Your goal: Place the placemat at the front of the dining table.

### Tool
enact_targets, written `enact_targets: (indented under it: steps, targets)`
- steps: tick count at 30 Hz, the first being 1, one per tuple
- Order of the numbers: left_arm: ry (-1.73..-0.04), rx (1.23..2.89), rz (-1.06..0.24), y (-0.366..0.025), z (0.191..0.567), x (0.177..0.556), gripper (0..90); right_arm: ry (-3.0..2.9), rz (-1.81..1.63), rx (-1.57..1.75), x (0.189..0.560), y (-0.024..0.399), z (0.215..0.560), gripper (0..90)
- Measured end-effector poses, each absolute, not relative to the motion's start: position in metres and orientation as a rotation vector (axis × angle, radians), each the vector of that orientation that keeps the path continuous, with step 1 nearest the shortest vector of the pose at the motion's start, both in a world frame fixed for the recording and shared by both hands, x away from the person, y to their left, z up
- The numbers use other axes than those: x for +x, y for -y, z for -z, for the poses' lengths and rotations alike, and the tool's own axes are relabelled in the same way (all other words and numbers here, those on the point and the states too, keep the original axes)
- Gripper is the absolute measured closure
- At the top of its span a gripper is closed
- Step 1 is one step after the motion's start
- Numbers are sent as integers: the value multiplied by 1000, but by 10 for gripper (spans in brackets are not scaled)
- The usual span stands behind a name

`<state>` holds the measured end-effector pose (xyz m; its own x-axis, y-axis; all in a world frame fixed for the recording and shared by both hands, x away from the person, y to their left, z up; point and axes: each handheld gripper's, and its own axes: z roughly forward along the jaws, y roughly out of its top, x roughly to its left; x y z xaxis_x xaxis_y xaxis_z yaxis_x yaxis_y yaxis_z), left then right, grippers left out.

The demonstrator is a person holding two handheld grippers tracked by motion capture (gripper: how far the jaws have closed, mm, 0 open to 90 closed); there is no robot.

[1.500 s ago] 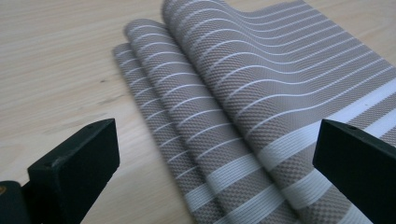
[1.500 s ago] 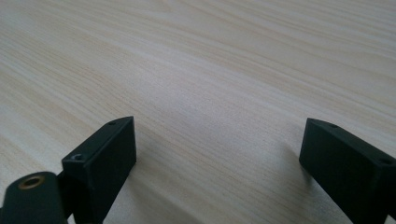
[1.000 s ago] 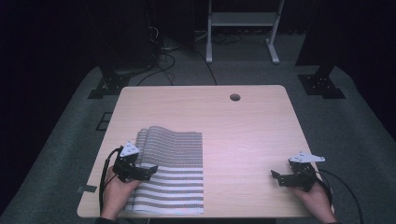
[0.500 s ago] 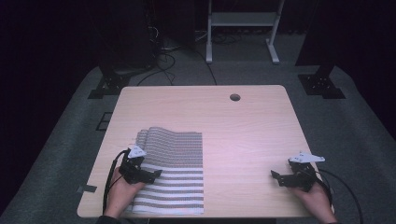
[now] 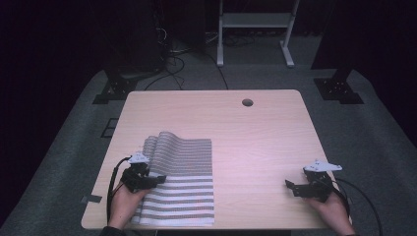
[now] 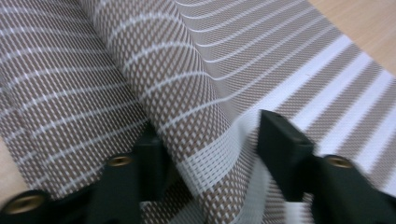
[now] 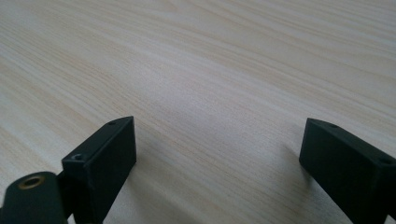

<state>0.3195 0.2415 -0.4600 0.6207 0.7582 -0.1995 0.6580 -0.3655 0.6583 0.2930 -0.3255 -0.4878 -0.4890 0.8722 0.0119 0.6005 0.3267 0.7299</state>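
A: Where is the striped mat (image 5: 184, 182) lying?
B: At the table's (image 5: 255, 142) near-left corner, its long axis running near to far, the far-left corner curling up.
A: The grippers?
B: The left gripper (image 5: 156, 180) has just been closing around that raised fold, jaws not yet pressing. The right gripper (image 5: 289, 187) is resting spread on bare wood, well apart.

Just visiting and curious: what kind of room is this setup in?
Probably a lab or recording studio rather than a home: a lone wooden table on grey carpet, dark surroundings, loose cables and a metal stand behind it.
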Motion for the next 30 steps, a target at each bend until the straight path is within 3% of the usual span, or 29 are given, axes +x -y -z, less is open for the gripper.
enact_targets:
  steps: [3, 8, 30]
  targets:
    - [-1095, 2137, -161, -241, 457, 319, 741, -2214, -969, 1305, 293, 325, 488, 96]
    - [-1078, 2151, -159, -237, 450, 318, 872, -2215, -969, 1302, 293, 325, 488, 96]
    - [-929, 2129, -160, -198, 417, 327, 888, -2217, -969, 1299, 292, 325, 488, 96]
